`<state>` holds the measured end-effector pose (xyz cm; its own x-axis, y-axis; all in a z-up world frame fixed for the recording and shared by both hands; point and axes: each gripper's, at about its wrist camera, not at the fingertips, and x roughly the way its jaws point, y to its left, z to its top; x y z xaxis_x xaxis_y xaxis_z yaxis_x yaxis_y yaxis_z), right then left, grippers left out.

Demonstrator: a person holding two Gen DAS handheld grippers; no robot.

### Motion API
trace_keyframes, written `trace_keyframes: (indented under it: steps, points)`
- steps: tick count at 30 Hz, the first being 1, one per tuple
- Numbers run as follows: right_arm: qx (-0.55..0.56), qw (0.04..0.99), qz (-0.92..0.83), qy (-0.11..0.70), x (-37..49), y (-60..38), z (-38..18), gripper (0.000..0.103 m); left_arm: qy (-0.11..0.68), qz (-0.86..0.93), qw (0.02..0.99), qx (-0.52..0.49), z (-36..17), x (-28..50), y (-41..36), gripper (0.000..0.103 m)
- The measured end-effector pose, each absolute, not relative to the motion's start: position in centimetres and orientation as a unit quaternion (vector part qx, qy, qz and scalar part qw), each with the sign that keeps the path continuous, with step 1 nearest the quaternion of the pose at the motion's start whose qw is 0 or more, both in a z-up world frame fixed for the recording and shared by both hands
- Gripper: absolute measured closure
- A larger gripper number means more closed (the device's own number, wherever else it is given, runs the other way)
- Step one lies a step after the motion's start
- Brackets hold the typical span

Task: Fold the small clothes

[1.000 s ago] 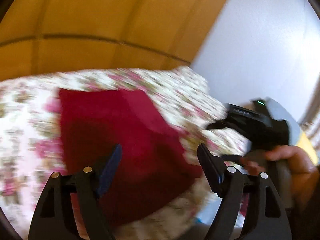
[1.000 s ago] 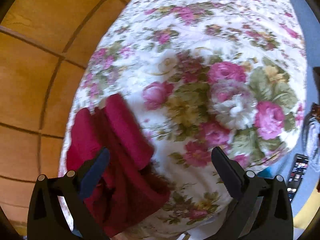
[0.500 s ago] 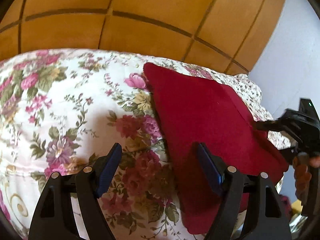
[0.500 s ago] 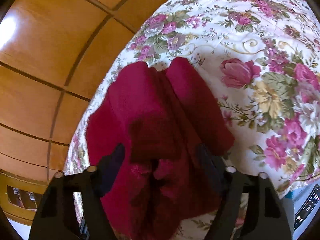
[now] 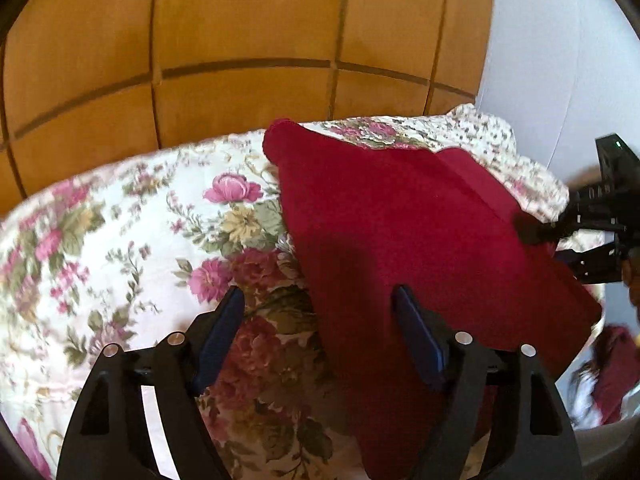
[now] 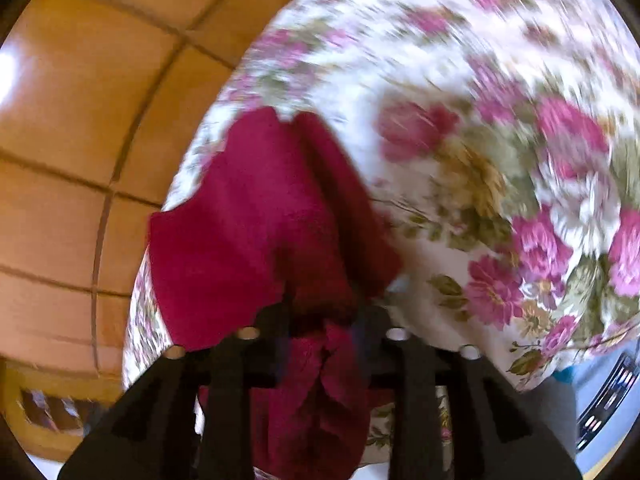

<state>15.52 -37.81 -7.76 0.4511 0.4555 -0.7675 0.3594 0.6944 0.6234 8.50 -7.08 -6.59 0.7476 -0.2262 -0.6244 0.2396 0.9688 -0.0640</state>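
so from where i'm standing, the left hand-held gripper [image 5: 318, 328] is hanging spread wide with nothing in it, its right-side finger over the near edge of the red garment [image 5: 404, 232] and the other finger over bare bedspread. the garment lies on the floral bedspread [image 5: 132, 232], out toward 1 o'clock from that gripper, up by the wooden headboard [image 5: 240, 52]. over at about 3 o'clock in the left view you can see the right one poking in at the cloth's far edge.

the right hand-held gripper [image 6: 320, 320] has just been easing its jaws a touch wider, but it looks pinched on a bunched fold of the red garment [image 6: 248, 216], with fabric gathered between the fingers. that view is pretty blurred, so i can't swear how deep the bite is.

if it were me: get the left one down on that near edge and pinch it before anything lifts. keep both grips level so the fold lands square, and don't let the right one slacken more or the bunch may slip.

the garment itself is deep red and kind of fuzzy, like fleece or a knit. it's mostly flat in the left view, with a doubled layer along its 2 o'clock side.
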Motion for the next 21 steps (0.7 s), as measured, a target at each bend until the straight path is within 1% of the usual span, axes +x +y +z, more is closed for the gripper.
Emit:
trace_keyframes:
  steps: [1, 2, 4, 5, 7, 8, 11, 14, 17, 19, 21]
  points:
    - [0.399, 0.757, 0.016, 0.517, 15.2, -38.4, -7.5, 0.04, 0.328, -0.125, 0.936, 0.018, -6.5, 8.3, -7.0, 0.027]
    - [0.404, 0.762, 0.004, 0.506, 14.9, -38.9, -6.7, 0.037, 0.328, -0.127, 0.936, 0.017, -6.4, 8.2, -6.9, 0.027]
    - [0.39, 0.785, 0.002, 0.482, 14.5, -39.2, -4.7, 0.035, 0.33, -0.135, 0.934, -0.006, -6.1, 7.8, -6.0, 0.027]
    - [0.373, 0.797, -0.002, 0.475, 14.3, -39.1, -3.7, 0.027, 0.332, -0.138, 0.933, -0.021, -6.0, 7.6, -5.7, 0.027]
    - [0.32, 0.819, 0.005, 0.477, 13.7, -37.9, -1.9, 0.017, 0.337, -0.144, 0.93, -0.039, -6.0, 7.5, -5.4, 0.027]
    - [0.299, 0.819, 0.027, 0.489, 13.7, -36.7, -1.6, 0.014, 0.341, -0.145, 0.928, -0.04, -6.2, 7.4, -5.4, 0.027]
    - [0.259, 0.814, 0.074, 0.514, 13.2, -33.4, -1.7, 0.011, 0.333, -0.145, 0.931, -0.022, -6.5, 6.8, -6.1, 0.027]
    - [0.218, 0.805, 0.067, 0.547, 13.3, -32.0, -3.1, 0.011, 0.328, -0.138, 0.935, 0.009, -6.7, 6.6, -6.7, 0.027]
    - [0.2, 0.802, 0.024, 0.563, 13.0, -33.5, -4.8, 0.011, 0.329, -0.134, 0.935, 0.017, -7.1, 6.7, -6.6, 0.022]
    - [0.167, 0.801, -0.022, 0.575, 13.2, -34.8, -5.8, 0.011, 0.339, -0.137, 0.931, 0.012, -7.6, 7.0, -6.4, 0.022]
    - [0.177, 0.789, -0.028, 0.588, 13.4, -36.3, -7.4, 0.011, 0.357, -0.149, 0.922, 0.002, -8.4, 7.4, -6.4, 0.019]
